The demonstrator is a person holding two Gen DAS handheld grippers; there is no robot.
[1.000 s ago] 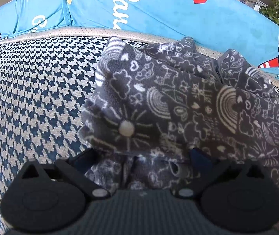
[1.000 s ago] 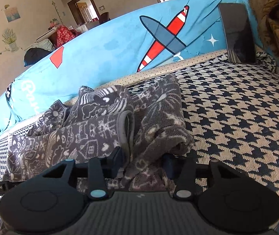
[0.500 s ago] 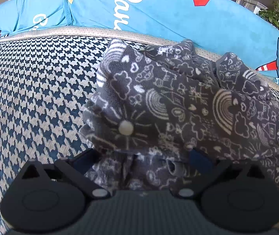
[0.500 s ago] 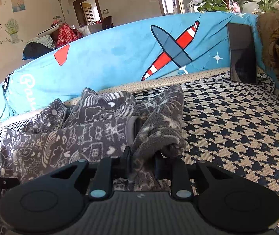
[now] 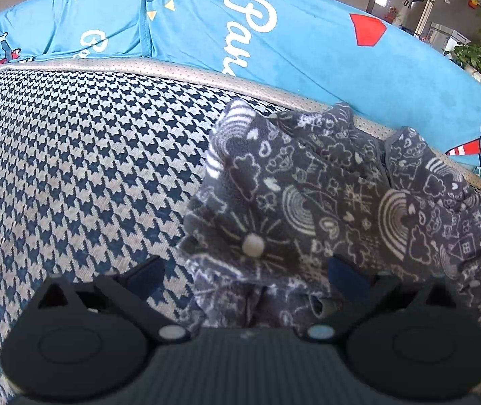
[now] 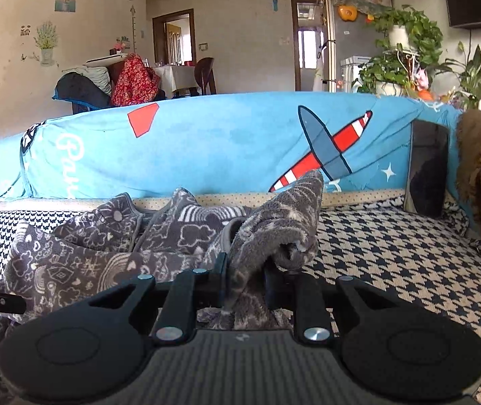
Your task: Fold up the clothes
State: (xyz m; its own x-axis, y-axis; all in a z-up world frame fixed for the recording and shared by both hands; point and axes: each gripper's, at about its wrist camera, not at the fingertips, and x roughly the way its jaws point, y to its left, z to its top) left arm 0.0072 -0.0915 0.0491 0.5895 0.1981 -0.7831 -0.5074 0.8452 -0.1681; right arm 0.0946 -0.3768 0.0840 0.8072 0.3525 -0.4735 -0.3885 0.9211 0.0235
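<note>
On the houndstooth sofa seat (image 5: 72, 155), before the blue cover (image 6: 223, 148), the grey printed garment (image 5: 324, 202) lies bunched. The right claw (image 6: 245, 280) has just closed, gripping its right edge for lifting; the left claw (image 5: 244, 273) gapes, fabric between.

Grey garment (image 6: 267, 236), seemingly pinched in hand-held gripper (image 6: 245, 278).

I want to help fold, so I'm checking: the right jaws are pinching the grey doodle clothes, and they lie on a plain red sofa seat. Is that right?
Almost. The right gripper does pinch the grey doodle garment, its jaws having just closed on the fabric. But the sofa seat is not plain red: it has a dark blue and cream houndstooth pattern, as the right wrist view shows.
</note>
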